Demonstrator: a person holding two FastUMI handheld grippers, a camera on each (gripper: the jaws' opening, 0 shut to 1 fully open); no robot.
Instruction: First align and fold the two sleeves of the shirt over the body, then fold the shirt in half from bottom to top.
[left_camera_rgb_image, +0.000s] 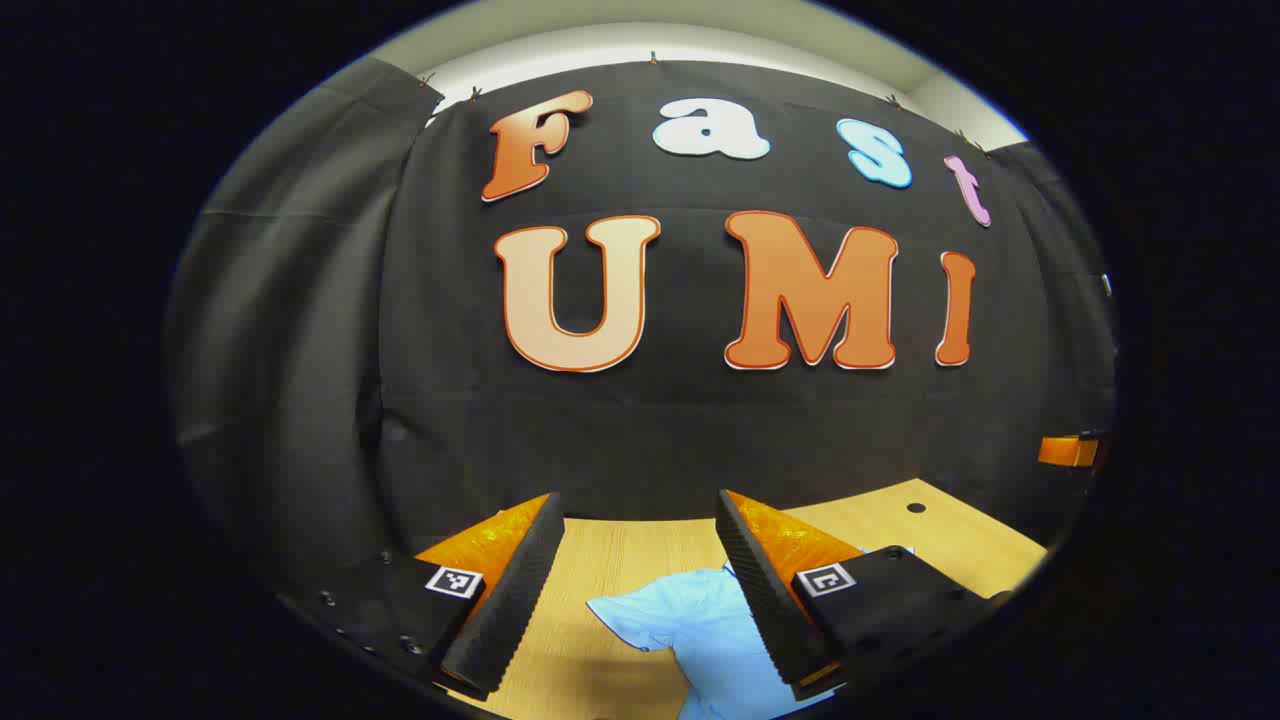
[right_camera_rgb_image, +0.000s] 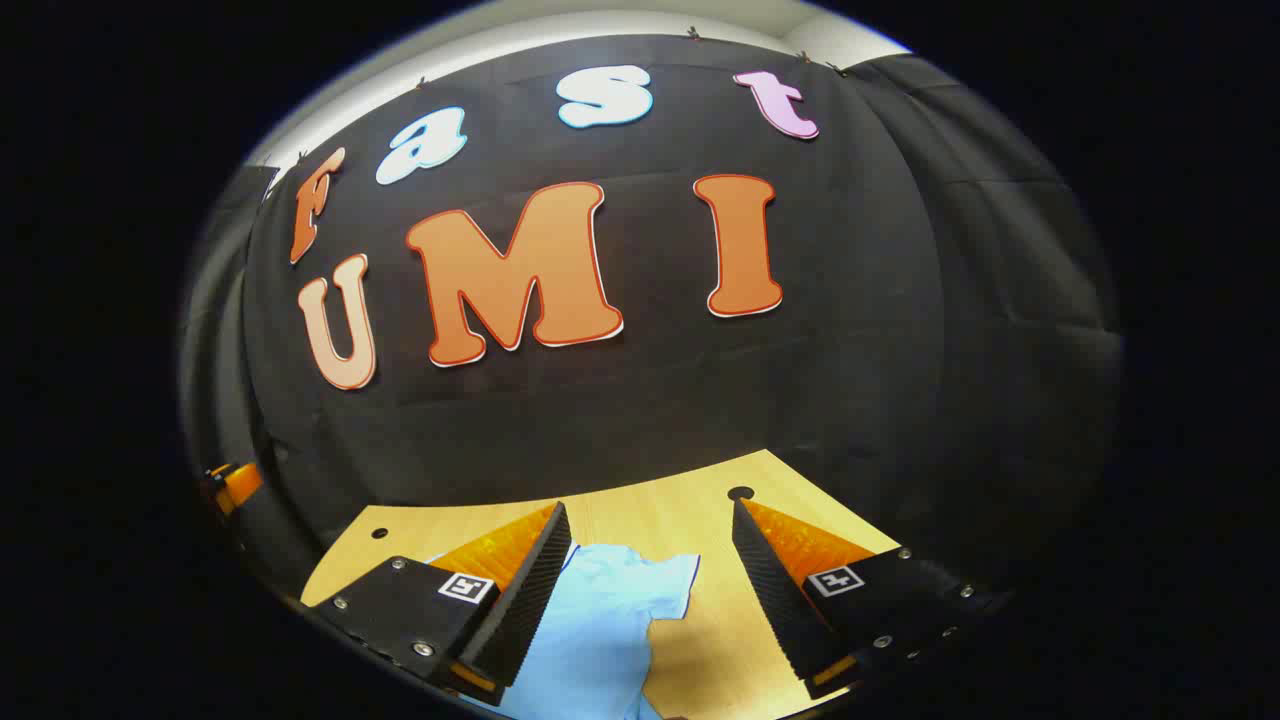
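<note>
The wooden worktop runs out to the black cloth booth wall, with a small round hole in it near the far edge in each view. On it lies the light blue shirt, spread flat low in both views. In the left gripper view one short sleeve sticks out sideways from the body, lying flat on the wood and not yet turned in. In the right gripper view the other sleeve also lies out to the side, its cuff edge on bare worktop.

The left claw hangs above that side of the shirt with its jaws spread wide and nothing between them; I judge it clear of the cloth, though the height is hard to tell. The right claw hangs over the opposite sleeve, likewise released and empty. A bit of the other gripper shows at the far edge of each view.

By my reading the task is at its very start: both sleeves lie out flat, so the first step, folding the sleeves over the body, is not yet done, and the bottom-to-top fold waits on it.

The next move calls for each claw to come down onto its own sleeve near the cuff, pinch only the sleeve's layers, then carry them inward across the chest so that the two sleeves lie evenly.
</note>
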